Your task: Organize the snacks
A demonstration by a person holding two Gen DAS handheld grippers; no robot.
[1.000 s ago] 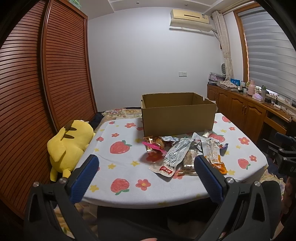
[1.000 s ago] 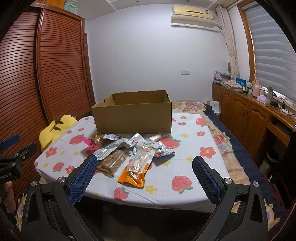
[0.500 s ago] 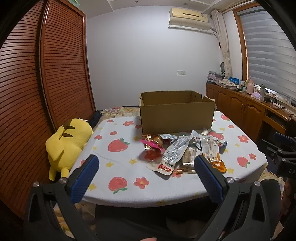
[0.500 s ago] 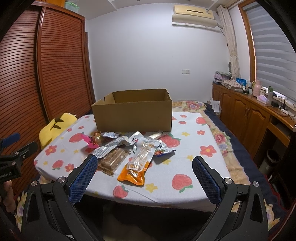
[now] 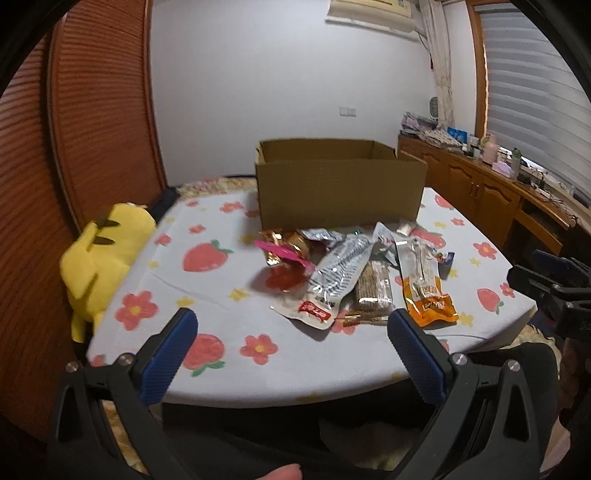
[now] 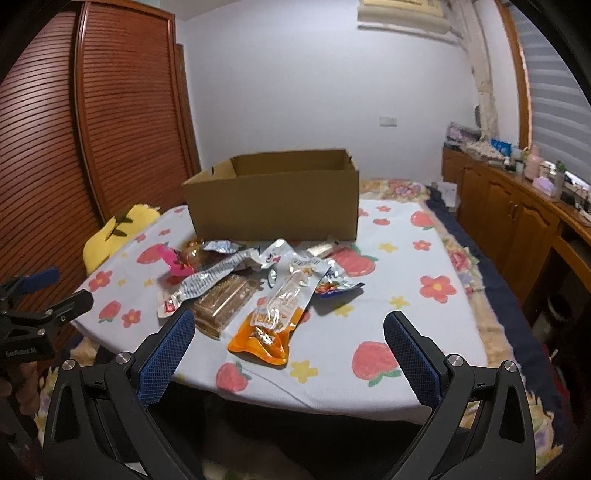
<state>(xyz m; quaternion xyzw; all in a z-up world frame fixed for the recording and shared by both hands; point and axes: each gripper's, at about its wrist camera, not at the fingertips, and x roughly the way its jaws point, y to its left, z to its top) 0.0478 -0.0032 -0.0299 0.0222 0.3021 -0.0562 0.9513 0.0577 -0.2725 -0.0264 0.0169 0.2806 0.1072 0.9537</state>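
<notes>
One cardboard box (image 6: 273, 199), two empty grippers (image 5: 291, 332) (image 6: 288, 336)

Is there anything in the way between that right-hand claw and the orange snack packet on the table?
Nothing visible: the right gripper hangs open just short of the orange packet, with only bare tablecloth between them.

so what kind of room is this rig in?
Probably a home bedroom or living room. A wall-mounted air conditioner, brown louvred wardrobe doors and a yellow plush toy sit around a table with a strawberry-print cloth, holding snack packets and an open cardboard box.
</notes>
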